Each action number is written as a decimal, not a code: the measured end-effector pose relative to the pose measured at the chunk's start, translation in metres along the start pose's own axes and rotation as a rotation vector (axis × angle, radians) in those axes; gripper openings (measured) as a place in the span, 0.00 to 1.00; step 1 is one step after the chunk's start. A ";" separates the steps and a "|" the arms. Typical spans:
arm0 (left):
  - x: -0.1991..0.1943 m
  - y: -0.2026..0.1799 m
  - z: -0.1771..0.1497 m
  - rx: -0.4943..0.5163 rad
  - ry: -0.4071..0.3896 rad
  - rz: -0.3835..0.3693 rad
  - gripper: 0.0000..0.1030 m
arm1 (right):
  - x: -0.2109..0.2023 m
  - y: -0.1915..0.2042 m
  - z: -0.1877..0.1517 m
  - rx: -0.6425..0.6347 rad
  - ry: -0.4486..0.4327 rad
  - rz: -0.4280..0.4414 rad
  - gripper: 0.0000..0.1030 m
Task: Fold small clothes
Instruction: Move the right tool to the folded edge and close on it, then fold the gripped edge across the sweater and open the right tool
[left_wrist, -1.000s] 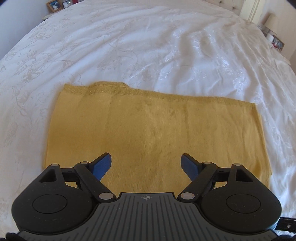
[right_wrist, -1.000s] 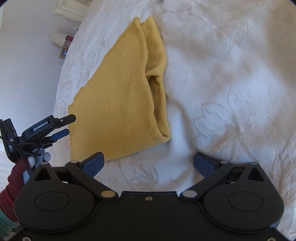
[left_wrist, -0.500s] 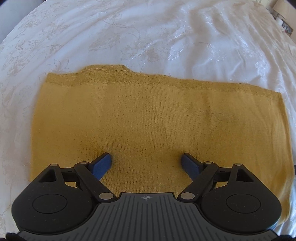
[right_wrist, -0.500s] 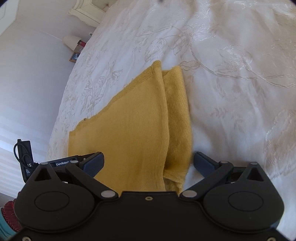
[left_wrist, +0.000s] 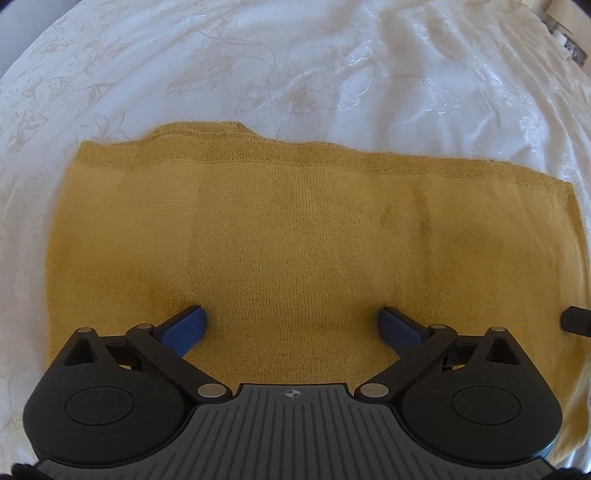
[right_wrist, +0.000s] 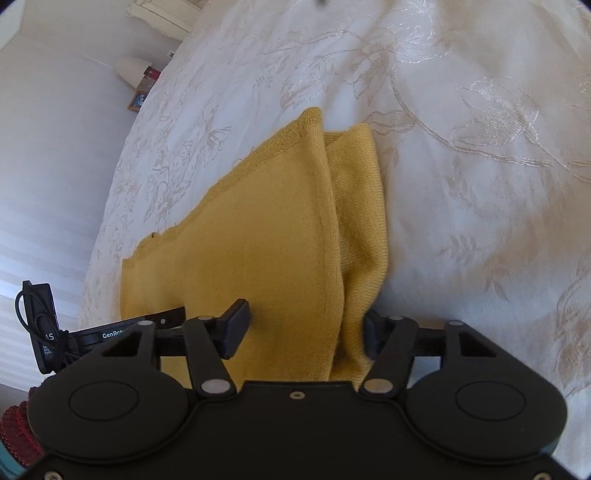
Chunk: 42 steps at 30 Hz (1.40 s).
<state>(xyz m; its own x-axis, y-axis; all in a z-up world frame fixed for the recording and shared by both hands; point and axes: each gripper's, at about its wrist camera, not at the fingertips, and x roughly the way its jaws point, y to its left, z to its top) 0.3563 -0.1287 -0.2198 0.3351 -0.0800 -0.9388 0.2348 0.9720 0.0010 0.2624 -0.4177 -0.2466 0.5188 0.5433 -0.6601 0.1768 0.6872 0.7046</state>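
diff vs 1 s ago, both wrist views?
The right hand-held gripper moved in over the yellow garment's layered end; its jaws are closing around that end, not yet clamped. The left hand-held gripper came down closer over the flat cloth, jaws opening wider. Garment still lies folded on the white bedspread.

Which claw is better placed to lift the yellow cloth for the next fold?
Probably the right claw: it straddles the cloth's layered edge and is closing on it. The left claw is opening over the flat middle, with no edge between its fingers.

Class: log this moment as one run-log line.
folded mustard-yellow knit garment on white bedspread | left gripper opening above | right gripper closing around edge
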 end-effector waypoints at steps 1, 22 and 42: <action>-0.001 0.001 0.000 -0.001 0.000 0.001 1.00 | -0.001 -0.001 0.000 0.005 0.001 -0.003 0.49; 0.001 -0.005 0.009 0.002 0.031 0.028 1.00 | 0.003 0.017 0.002 -0.008 0.014 -0.110 0.29; -0.072 0.089 -0.006 -0.062 -0.076 -0.089 0.83 | -0.021 0.140 0.002 -0.108 -0.050 -0.098 0.25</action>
<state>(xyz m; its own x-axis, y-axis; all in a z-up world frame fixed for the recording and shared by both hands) 0.3479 -0.0347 -0.1539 0.3843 -0.1811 -0.9053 0.2104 0.9720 -0.1051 0.2777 -0.3337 -0.1338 0.5452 0.4478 -0.7087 0.1390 0.7854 0.6032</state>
